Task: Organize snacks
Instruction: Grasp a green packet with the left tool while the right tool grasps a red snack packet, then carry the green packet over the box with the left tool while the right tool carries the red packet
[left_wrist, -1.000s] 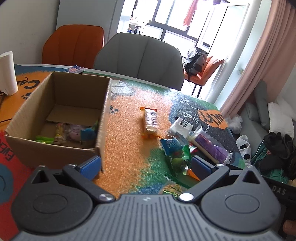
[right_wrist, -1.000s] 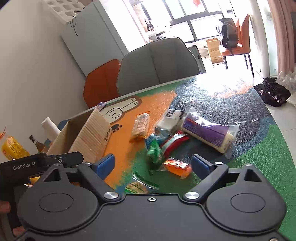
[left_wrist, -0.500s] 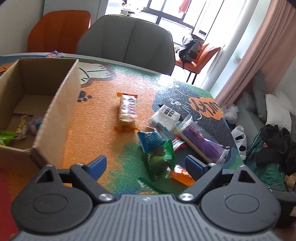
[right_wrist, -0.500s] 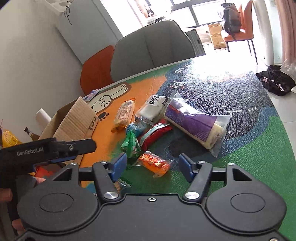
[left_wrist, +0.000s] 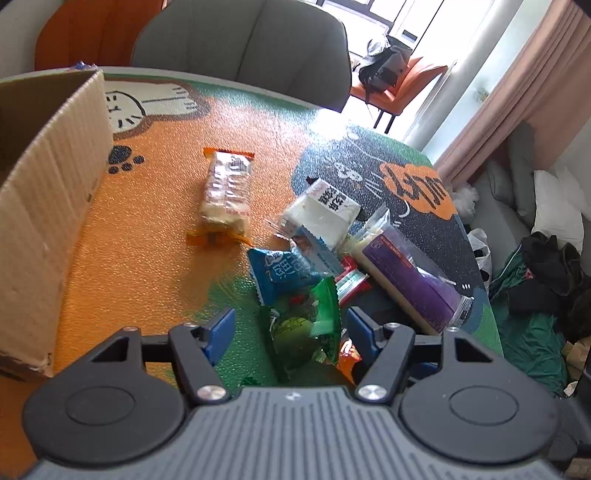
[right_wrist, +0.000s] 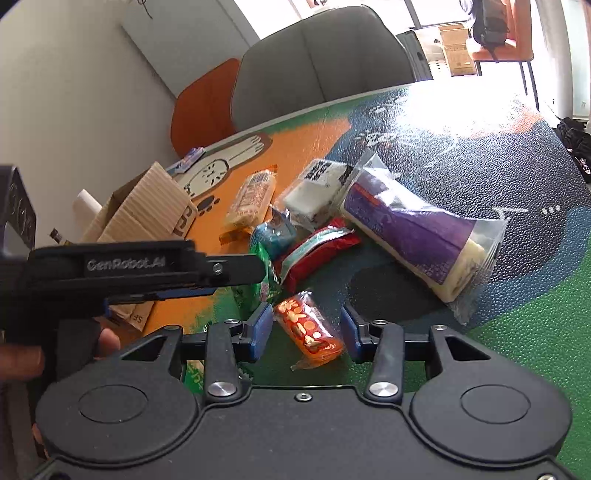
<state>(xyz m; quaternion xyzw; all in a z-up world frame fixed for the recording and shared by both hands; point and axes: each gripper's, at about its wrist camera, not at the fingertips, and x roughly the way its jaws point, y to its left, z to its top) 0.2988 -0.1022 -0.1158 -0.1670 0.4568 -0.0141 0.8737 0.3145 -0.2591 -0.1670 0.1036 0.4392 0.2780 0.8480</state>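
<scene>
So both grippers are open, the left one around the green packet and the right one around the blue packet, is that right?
Not quite. The right gripper brackets the orange packet, not a blue one, as the right wrist view shows. Both are open, and the left gripper is around the green packet.

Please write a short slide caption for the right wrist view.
Right tool open around an orange snack packet on the table mat.

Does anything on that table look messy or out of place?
Yes. The snacks lie in a loose heap: a green packet overlaps the blue packet, and a red packet is wedged under the purple-labelled bag. None looks torn or spilled. The cardboard box stands apart.
</scene>
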